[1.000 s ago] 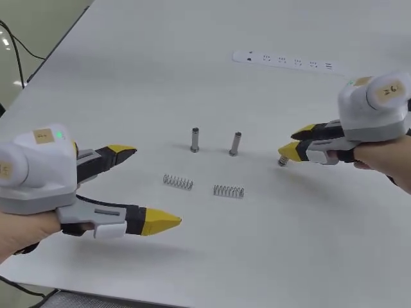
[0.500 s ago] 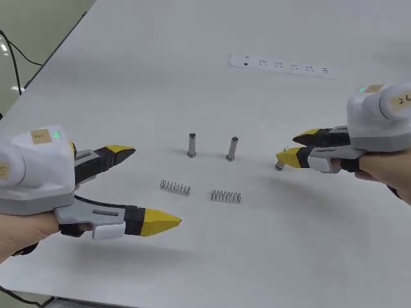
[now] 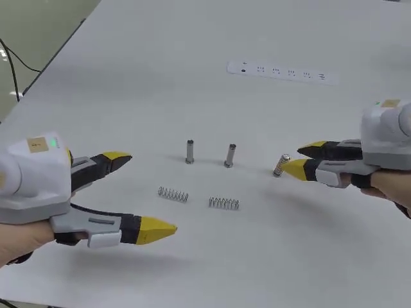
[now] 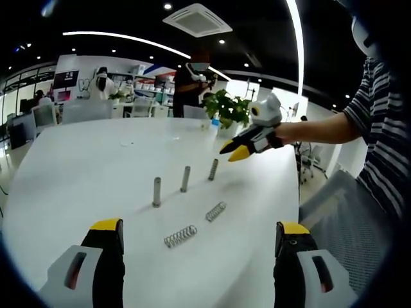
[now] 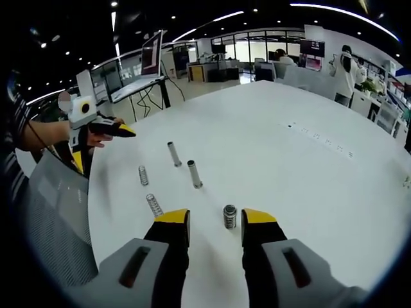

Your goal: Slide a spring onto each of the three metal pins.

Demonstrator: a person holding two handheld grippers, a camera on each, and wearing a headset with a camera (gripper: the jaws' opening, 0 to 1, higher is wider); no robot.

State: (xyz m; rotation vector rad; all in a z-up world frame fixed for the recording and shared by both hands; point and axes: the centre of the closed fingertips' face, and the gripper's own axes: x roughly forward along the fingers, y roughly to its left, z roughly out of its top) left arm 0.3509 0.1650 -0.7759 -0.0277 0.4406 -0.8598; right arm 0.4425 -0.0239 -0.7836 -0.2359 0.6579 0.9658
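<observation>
Left gripper (image 4: pixel 199 226) is holding its fingers (image 4: pixel 106 256) wide apart at bottom frame.
Two loose springs (image 4: pixel 180 235) are lying mid-frame on the white bench (image 4: pixel 77 167) below three upright pins (image 4: pixel 185 179); the right gripper (image 4: pixel 247 140) is hovering upper right.

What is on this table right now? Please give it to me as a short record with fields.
Surface: white table
Pins without a spring: left pin, middle pin, both upright
Pin with a spring on it: right pin
Loose springs: left spring, right spring, both lying flat
Grippers: left gripper open, empty; right gripper open, tips beside the right pin
Also: power strip, far side
</observation>
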